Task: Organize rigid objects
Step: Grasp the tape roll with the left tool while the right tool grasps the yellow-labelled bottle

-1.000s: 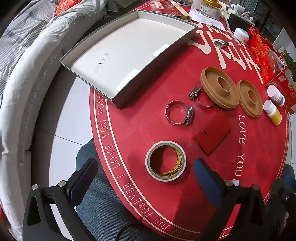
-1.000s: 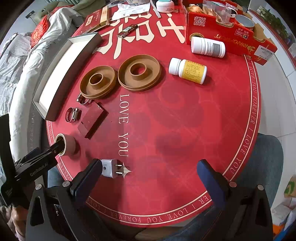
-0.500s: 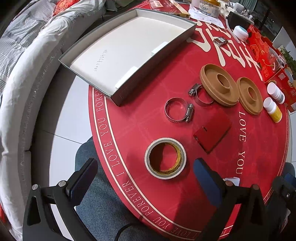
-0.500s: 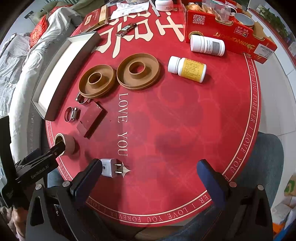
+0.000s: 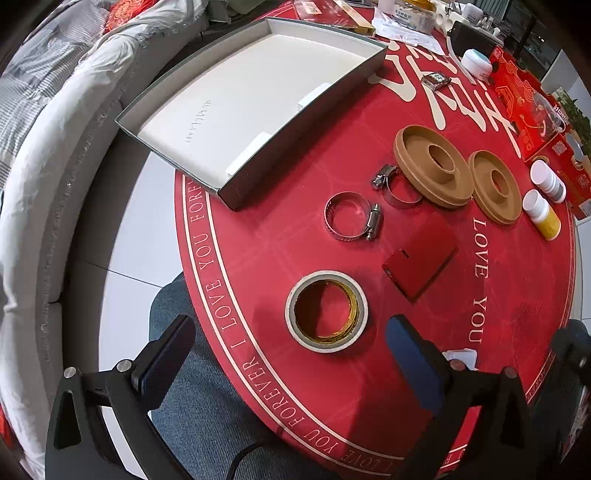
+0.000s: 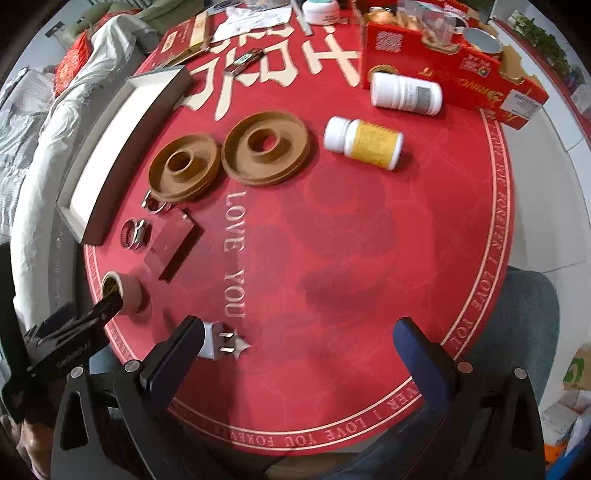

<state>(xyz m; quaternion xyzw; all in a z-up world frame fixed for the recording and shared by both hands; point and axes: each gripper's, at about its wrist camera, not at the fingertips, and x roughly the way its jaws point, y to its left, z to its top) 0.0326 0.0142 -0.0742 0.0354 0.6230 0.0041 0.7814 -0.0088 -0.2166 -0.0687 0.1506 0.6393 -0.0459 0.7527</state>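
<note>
An empty grey box with a white inside (image 5: 236, 99) sits at the table's far left; it also shows in the right wrist view (image 6: 122, 147). A tape roll (image 5: 327, 312) lies just ahead of my open left gripper (image 5: 291, 354). Two hose clamps (image 5: 352, 221), a red card case (image 5: 421, 254) and two brown discs (image 5: 432, 170) lie beyond it. My right gripper (image 6: 295, 354) is open and empty over the table's near edge, with a white plug (image 6: 216, 341) by its left finger. Two white bottles (image 6: 364, 142) lie to the right of the discs.
A red carton (image 6: 450, 81) with cups stands at the back right. A small jar (image 6: 321, 11), papers and a watch-like item (image 6: 243, 61) lie at the back. A sofa with bedding (image 5: 48, 147) is on the left. My knees show below the table edge.
Both grippers have edged forward slightly toward the table; the objects have not moved. Both stay open.
</note>
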